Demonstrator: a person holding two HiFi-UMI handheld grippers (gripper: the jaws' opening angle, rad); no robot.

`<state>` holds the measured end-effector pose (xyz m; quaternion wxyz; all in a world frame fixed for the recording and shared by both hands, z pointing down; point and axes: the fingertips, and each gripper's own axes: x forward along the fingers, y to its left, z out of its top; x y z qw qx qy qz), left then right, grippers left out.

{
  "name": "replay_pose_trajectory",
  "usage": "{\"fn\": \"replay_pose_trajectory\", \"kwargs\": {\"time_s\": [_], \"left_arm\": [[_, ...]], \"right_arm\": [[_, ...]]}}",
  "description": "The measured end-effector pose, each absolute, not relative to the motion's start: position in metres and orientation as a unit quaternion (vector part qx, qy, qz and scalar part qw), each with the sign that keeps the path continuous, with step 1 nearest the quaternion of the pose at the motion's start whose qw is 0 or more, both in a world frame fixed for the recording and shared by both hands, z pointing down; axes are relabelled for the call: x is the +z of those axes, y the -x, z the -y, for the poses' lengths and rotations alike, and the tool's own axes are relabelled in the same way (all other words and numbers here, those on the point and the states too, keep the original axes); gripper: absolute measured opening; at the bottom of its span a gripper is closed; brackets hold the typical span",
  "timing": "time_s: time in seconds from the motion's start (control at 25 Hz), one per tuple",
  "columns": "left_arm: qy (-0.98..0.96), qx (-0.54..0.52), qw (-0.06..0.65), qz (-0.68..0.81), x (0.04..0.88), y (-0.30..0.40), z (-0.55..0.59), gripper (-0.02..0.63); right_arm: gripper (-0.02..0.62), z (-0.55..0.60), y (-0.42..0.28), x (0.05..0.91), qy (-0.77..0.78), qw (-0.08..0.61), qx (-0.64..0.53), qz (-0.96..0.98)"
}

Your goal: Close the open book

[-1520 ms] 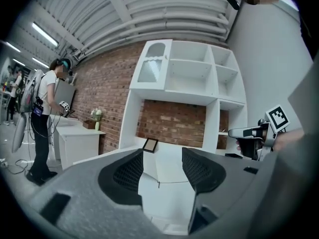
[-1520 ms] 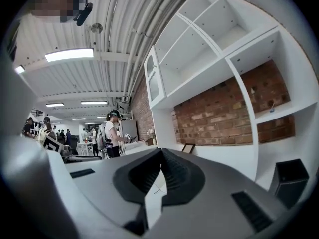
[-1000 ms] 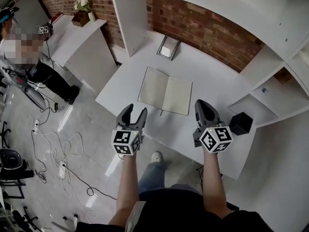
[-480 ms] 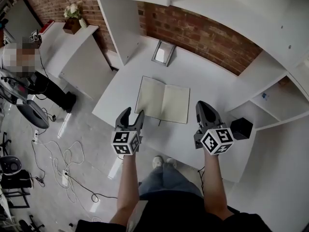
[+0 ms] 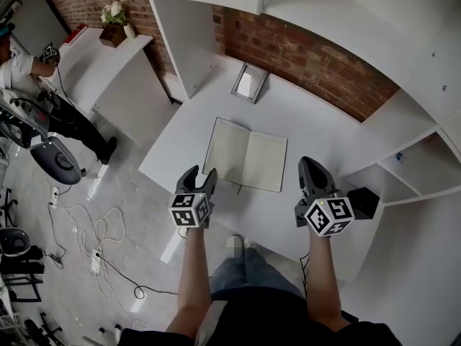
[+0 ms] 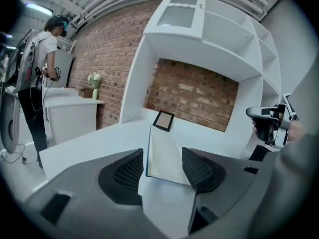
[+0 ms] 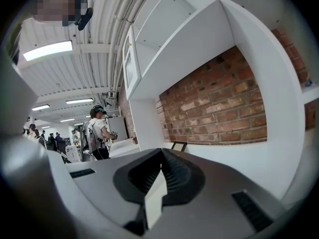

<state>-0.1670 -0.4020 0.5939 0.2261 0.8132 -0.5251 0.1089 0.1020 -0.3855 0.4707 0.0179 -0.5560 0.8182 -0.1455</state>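
An open book [image 5: 246,154] with blank cream pages lies flat on the white table [image 5: 302,117]; in the left gripper view the book [image 6: 164,153] shows between the jaws, a short way ahead. My left gripper [image 5: 201,173] hangs open over the table's front edge, just short of the book's left page, with nothing between its fingers. My right gripper [image 5: 311,166] hovers to the right of the book, apart from it. Its jaws are shut, tips meeting on nothing. The left gripper [image 6: 163,163] and right gripper [image 7: 160,156] both point toward the brick wall.
A small picture frame [image 5: 250,83] leans at the table's back. A black box [image 5: 364,202] sits at the right edge by my right gripper. White shelving [image 5: 403,157] flanks the table. A person [image 5: 29,71] stands far left near a side table with flowers [image 5: 115,16]; cables [image 5: 79,222] lie on the floor.
The head view has shifted slightly. Both grippers keep about the same places beside the book, which still lies open. The person at the far left has moved.
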Motion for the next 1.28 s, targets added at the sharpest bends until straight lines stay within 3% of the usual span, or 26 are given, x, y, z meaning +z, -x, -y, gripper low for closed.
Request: {"fn": "replay_pose_trajectory", "kwargs": {"time_s": [0.48, 0.76, 1.28], "left_arm": [[-0.785, 0.079, 0.316, 0.528, 0.634, 0.173, 0.418, 0.210], [-0.777, 0.072, 0.333, 0.530, 0.641, 0.175, 0.421, 0.112], [-0.830, 0.064, 0.245, 0.498, 0.579, 0.129, 0.408, 0.026]], "right_arm": [[-0.002, 0.384, -0.109, 0.476, 0.566, 0.014, -0.145, -0.811], [-0.002, 0.383, -0.113, 0.479, 0.570, 0.012, -0.145, -0.808], [-0.002, 0.376, -0.113, 0.475, 0.569, 0.017, -0.142, -0.810]]}}
